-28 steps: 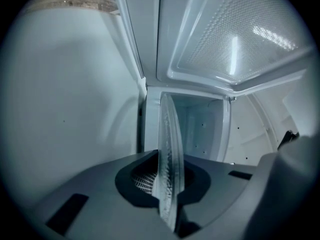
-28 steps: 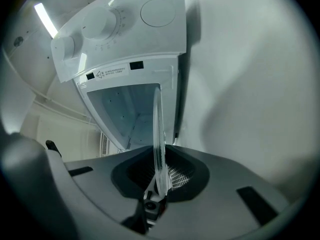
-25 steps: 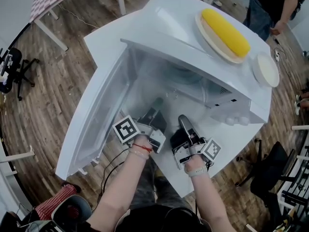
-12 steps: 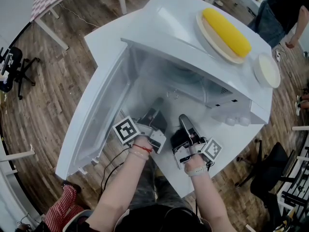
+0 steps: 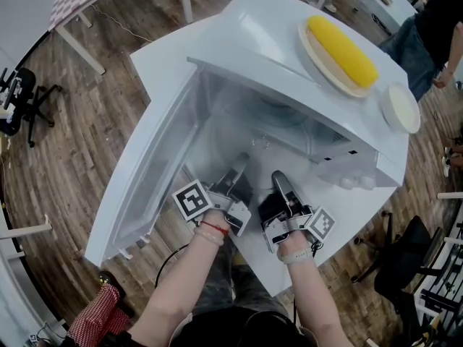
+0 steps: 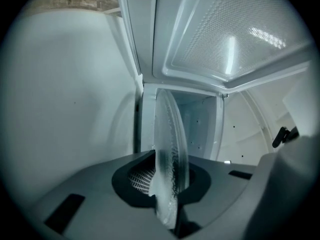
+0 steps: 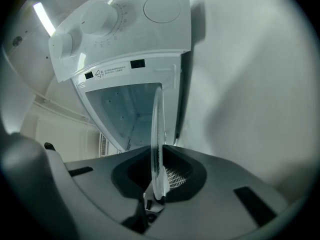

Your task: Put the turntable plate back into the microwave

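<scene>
Almost nothing has shifted: the left gripper and right gripper stay at the open microwave's mouth. Each is clamped on the turntable plate's rim (clear glass, seen edge-on), so it seems not yet seated inside.

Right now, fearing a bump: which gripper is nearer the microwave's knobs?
Right. The right gripper is just left of the knobs; the left gripper is beyond it, nearer the door.
</scene>
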